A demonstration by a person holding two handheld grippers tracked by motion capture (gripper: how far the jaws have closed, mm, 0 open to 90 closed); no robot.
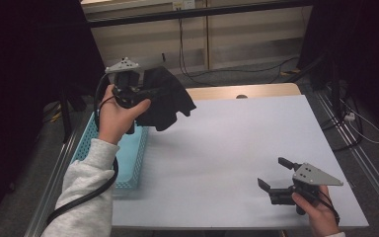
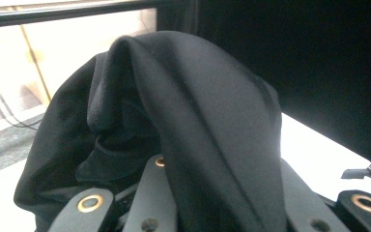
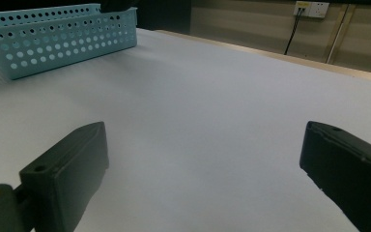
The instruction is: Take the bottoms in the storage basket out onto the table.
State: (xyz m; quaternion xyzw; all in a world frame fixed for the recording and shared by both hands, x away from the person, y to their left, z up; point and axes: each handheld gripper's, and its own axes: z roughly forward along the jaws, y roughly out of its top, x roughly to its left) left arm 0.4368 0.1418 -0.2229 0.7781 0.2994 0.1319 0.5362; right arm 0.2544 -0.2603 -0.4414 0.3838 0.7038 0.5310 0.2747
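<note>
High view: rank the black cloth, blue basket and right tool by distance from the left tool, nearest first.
1. Black cloth: held in the left tool, raised.
2. Blue basket: just below, table's left edge.
3. Right tool: open, near right corner.

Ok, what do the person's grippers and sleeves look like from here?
Both the left gripper and the right gripper are black, with two blocky jaws and brass-ringed pivot holes. Each carries a grey three-cornered plate dotted with small holes. A thick black cable trails from the left one along a light grey sleeve. At the right wrist, a sliver of pale cuff shows.
</note>
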